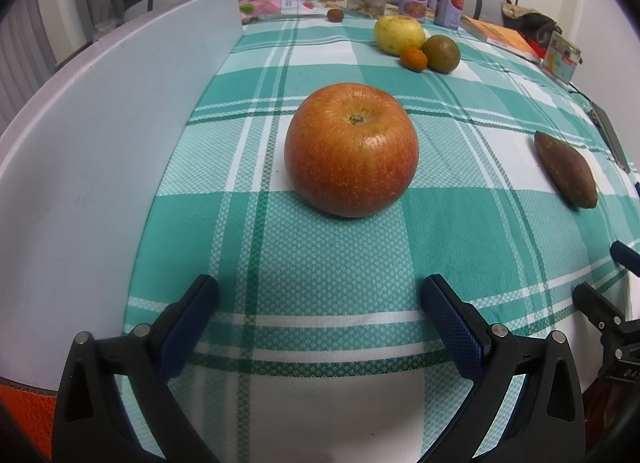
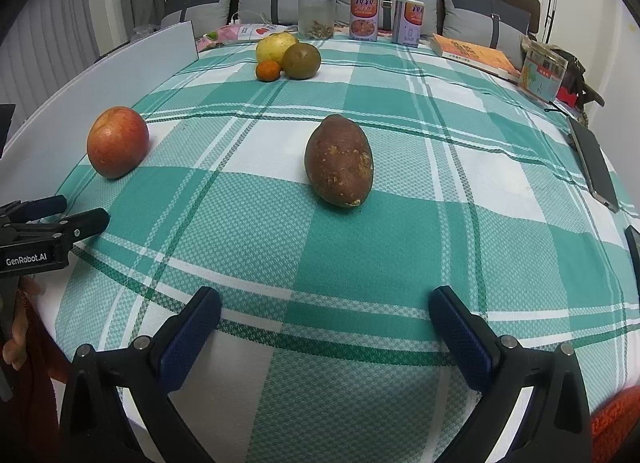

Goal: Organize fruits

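Note:
A red apple (image 1: pixel 351 150) sits on the green plaid cloth straight ahead of my open, empty left gripper (image 1: pixel 320 295); it also shows at the left of the right wrist view (image 2: pixel 117 142). A brown sweet potato (image 2: pixel 339 160) lies ahead of my open, empty right gripper (image 2: pixel 325 305) and shows at the right of the left wrist view (image 1: pixel 565 169). At the back, a yellow fruit (image 2: pixel 276 46), a green-brown fruit (image 2: pixel 301 60) and a small orange (image 2: pixel 268 71) sit bunched together. The left gripper (image 2: pixel 80 213) shows from the side in the right wrist view.
A white board (image 1: pixel 100 151) lies along the left of the table. At the far edge stand a clear jar (image 2: pixel 316 15) and two cans (image 2: pixel 364 16). Books (image 2: pixel 474 55), a box (image 2: pixel 542 71) and a phone (image 2: pixel 594 163) lie at the right. A small brown fruit (image 1: pixel 335 15) sits far back.

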Motion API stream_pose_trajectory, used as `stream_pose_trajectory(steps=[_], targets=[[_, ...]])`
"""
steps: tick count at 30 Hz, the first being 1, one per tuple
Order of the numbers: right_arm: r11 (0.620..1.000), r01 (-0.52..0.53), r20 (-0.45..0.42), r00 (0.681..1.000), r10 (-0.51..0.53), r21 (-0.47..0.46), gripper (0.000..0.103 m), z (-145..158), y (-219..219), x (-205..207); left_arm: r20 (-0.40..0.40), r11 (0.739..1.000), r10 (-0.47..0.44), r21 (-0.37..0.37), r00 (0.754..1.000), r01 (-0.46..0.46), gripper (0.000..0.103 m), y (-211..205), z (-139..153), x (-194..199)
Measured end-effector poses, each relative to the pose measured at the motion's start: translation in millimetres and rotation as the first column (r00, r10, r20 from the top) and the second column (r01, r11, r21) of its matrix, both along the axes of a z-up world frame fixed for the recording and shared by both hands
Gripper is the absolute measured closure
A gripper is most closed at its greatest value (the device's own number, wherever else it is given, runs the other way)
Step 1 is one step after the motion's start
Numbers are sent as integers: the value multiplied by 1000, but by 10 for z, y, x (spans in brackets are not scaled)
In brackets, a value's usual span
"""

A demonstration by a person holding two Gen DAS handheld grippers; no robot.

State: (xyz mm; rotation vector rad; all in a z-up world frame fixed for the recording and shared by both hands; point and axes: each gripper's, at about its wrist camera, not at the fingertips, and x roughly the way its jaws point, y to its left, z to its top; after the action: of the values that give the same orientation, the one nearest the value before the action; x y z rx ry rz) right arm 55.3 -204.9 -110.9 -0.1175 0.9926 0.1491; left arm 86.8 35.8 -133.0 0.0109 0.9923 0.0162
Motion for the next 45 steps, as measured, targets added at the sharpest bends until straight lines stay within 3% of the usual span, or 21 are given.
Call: stream_pose_trajectory(steps=[16, 18, 21, 24, 27, 29, 32, 35, 36, 38, 40, 45], targets=[[1000, -12, -19, 1000, 12, 3, 0, 3, -6, 21, 24, 1000, -13, -2, 1000, 13, 1, 20, 7, -56], [999, -29, -72, 997, 32, 41, 0, 65, -73, 116, -57, 997, -67, -42, 996, 65, 3, 66, 54, 43], [988, 26, -115, 993, -8, 151, 0, 281, -349, 383, -67, 956, -144, -266, 987, 122, 3, 321, 306, 242], [974, 89, -274, 961, -29, 208, 0, 395, -523, 882, -106, 930, -199, -334, 974, 154, 3, 398, 478, 489], [953, 136, -424, 906, -8, 272, 1, 392, -530, 1322, -144, 936, -232, -302, 962, 181, 3, 282, 567, 772], [954, 134, -483, 876, 12, 267, 8, 347, -431, 1529, -172, 949, -244, -245, 954, 198, 3, 152, 539, 885], [978, 80, -531, 847, 34, 191, 18, 234, -222, 1654, -221, 965, -253, -133, 942, 228, 4, -49, 422, 984], [993, 9, -555, 830, 56, 115, 29, 125, -14, 1664, -247, 969, -249, -67, 936, 240, 6, -132, 342, 1008], [996, -4, -564, 824, 53, 87, 33, 81, 38, 1659, -249, 969, -248, -55, 936, 242, 19, -135, 330, 1005], [999, -17, -593, 804, 43, 50, 54, -15, 95, 1643, -270, 972, -227, -5, 936, 235, 31, -155, 294, 1023], [999, -23, -584, 811, 32, 24, 63, -3, 112, 1629, -264, 974, -223, -17, 938, 227, 32, -128, 309, 1025], [994, -10, -563, 824, 69, 107, 63, 204, 93, 1565, -206, 977, -211, -65, 956, 202, 33, -38, 476, 942]])
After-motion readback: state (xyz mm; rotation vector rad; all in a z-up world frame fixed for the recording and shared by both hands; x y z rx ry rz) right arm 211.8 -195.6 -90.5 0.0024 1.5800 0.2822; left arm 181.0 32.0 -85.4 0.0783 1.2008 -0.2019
